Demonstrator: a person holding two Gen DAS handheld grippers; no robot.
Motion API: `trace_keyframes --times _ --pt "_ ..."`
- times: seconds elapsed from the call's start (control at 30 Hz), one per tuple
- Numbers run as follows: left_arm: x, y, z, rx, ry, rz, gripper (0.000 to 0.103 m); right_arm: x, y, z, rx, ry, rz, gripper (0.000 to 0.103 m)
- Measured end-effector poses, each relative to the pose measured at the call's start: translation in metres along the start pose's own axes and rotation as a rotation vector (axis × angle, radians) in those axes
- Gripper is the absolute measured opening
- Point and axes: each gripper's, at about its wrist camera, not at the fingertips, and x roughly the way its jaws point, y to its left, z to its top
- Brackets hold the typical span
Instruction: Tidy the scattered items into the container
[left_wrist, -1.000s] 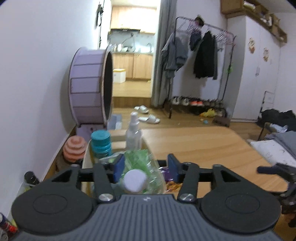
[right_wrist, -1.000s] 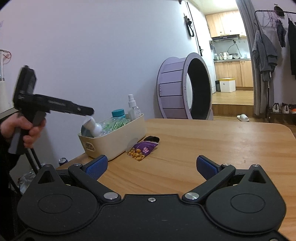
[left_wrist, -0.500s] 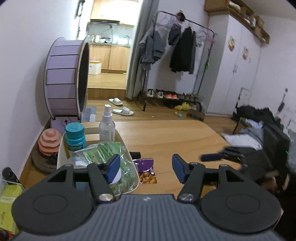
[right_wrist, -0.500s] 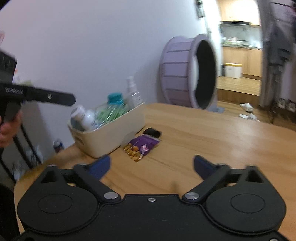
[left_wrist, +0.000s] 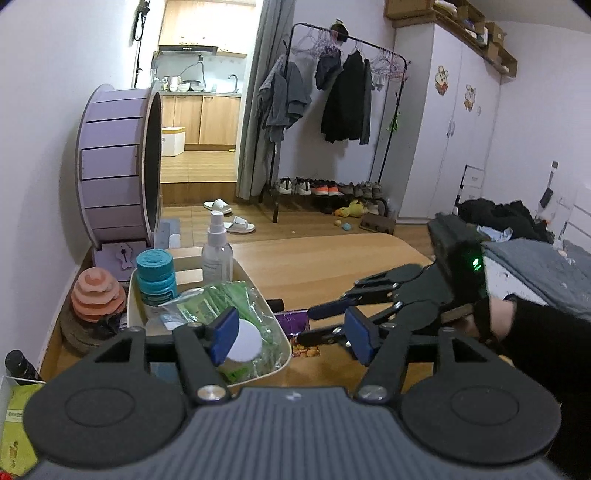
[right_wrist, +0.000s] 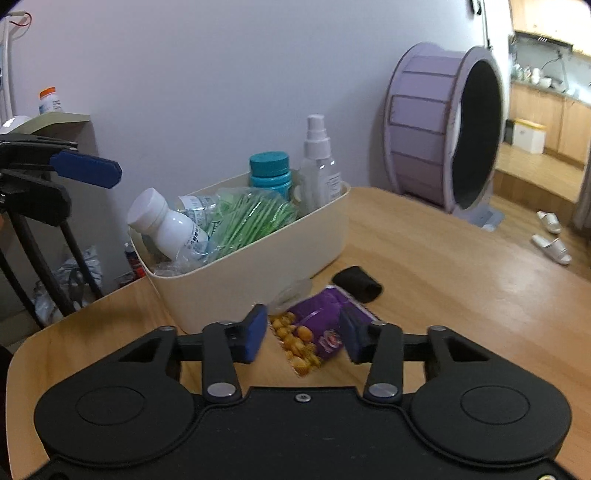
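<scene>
1. Two items lie loose on the table (right_wrist: 461, 258), just beside the cream container (right_wrist: 258, 266): a purple snack packet (right_wrist: 317, 332) and a small black object (right_wrist: 357, 283) a little beyond it.
2. The right gripper (right_wrist: 303, 338) is low over the table with the snack packet directly ahead, its near end lying between the two blue fingers (right_wrist: 255, 334). The jaws stand partly open on either side of the packet and hold nothing; I cannot tell whether the pads touch it.
3. The packet's long axis runs roughly along the gripper's forward line, slanting a little right as it goes away, so the fingers span its narrow width. I judge that a fair line for closing on it.
4. The left gripper (left_wrist: 291, 334) hovers above the container's near end, jaws wide apart and empty. Seen from it, the packet (left_wrist: 299, 332) lies ahead and to the right of the container (left_wrist: 255, 280), with the right gripper (left_wrist: 325, 325) reaching in over it.
5. The right hand is plainly the nearer one for this pick.
6. Already inside the container: a white bottle (right_wrist: 166, 221), a bag of green sticks (right_wrist: 251, 218), a teal-capped jar (right_wrist: 269, 170) and a spray bottle (right_wrist: 319, 166).
</scene>
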Motion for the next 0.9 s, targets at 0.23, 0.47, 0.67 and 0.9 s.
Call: trace_keyframes --times 0.23,0.47,0.67,0.9 --pt "-0.007 0.002 0.003 -0.025 -0.036 -0.010 0.062 0.019 0.005 0.003 -0.022 0.004 0.011 0.042" --pt "-0.011 0.003 0.004 -0.035 -0.054 -0.009 0.063 0.027 0.008 0.006 -0.048 0.006 0.007 0.035" --pt "-0.016 0.008 0.007 -0.058 -0.076 -0.001 0.063 0.028 0.014 0.005 -0.069 0.001 0.010 0.006" --pt "-0.021 0.011 0.011 -0.069 -0.096 -0.009 0.064 0.000 0.005 0.010 -0.014 -0.071 -0.004 0.005"
